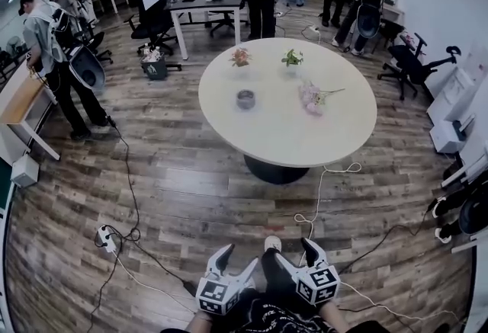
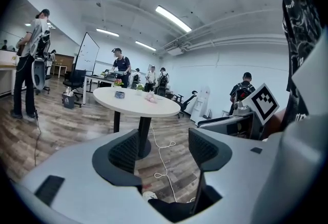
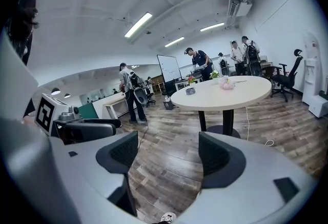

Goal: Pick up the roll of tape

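Note:
The roll of tape (image 1: 245, 99) is a small grey ring lying on the round white table (image 1: 335, 133), left of its middle. It also shows far off in the left gripper view as the tape (image 2: 120, 95) and in the right gripper view as the tape (image 3: 190, 91). Both grippers hang low by my body, well short of the table. My left gripper (image 1: 238, 260) (image 2: 164, 148) is open with only floor between its jaws. My right gripper (image 1: 296, 252) (image 3: 169, 154) is open and holds nothing.
On the table stand two small potted plants (image 1: 241, 57) (image 1: 292, 59) and a pink flower bunch (image 1: 313, 97). Cables (image 1: 320, 194) and a power strip (image 1: 107, 238) lie on the wooden floor. Several people, desks and office chairs (image 1: 412, 65) ring the room.

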{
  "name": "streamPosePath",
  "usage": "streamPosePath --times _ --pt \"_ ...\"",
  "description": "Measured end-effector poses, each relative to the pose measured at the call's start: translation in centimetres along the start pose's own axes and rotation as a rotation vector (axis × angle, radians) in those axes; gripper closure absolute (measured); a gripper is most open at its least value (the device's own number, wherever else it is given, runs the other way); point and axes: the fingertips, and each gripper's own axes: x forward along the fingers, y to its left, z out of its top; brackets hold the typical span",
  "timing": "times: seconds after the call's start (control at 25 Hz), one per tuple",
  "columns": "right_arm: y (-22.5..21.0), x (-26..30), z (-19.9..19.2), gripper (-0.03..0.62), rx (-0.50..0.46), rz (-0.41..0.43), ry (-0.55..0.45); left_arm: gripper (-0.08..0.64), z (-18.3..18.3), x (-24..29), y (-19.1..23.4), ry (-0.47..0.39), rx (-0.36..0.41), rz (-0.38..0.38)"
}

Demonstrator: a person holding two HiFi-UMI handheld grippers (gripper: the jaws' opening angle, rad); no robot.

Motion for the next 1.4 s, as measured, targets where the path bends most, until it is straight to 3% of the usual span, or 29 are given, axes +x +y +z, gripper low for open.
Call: streamPosePath --times 0.76,1.04,1.4 --pt "-9.8 12.1 10.9 0.245 -0.095 0.133 0.024 0.245 8.7 14.6 5.8 -0.026 -0.026 0.104" --pt "-13.9 14.4 13.0 0.247 -0.129 0.164 0.042 0.245 9.7 19.0 7.3 -0.039 -0.076 0.175" --pt "-16.1 16.1 14.0 0.249 -0.125 0.183 0.053 0.245 9.6 22.8 7.1 0.006 -0.098 0.179"
